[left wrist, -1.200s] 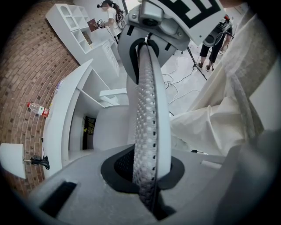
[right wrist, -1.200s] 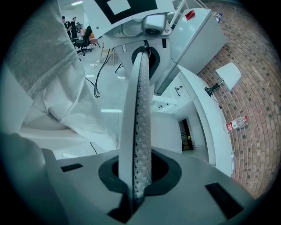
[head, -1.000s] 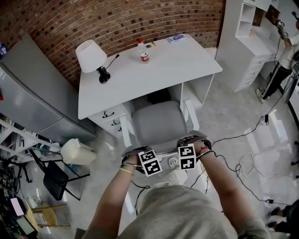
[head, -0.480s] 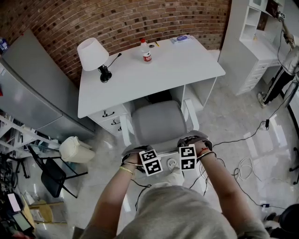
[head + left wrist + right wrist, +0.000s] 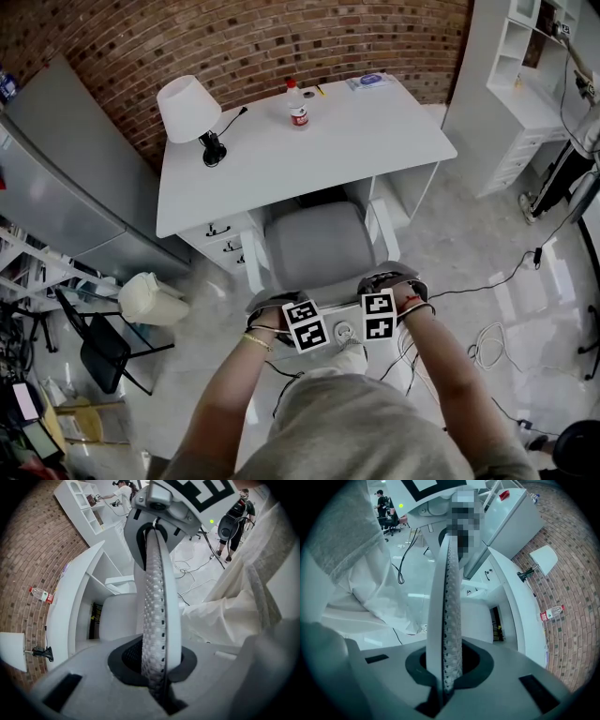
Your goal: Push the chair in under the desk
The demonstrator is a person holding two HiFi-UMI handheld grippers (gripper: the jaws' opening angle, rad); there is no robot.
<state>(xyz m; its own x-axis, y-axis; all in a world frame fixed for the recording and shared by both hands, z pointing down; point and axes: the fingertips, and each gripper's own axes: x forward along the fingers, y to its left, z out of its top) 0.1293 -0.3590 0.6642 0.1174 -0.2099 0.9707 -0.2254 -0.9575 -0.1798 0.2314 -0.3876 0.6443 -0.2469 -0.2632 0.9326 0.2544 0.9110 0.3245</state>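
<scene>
I hold both pairs of jaws pressed together on nothing, so that each serves as a blunt pusher. My left gripper [image 5: 153,541] and right gripper [image 5: 451,545] point steeply down, side by side, at the chair's [image 5: 314,248] backrest top. Just ahead, the seat's front edge sits beneath the desk [image 5: 375,141]; I judge there is more pushing to do.

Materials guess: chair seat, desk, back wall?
Seat: grey, matte, padded; fabric or faux leather, unclear. Desk: white, smooth, slight sheen; likely painted or laminated board. Wall: red brick, mortar lines visible.
</scene>
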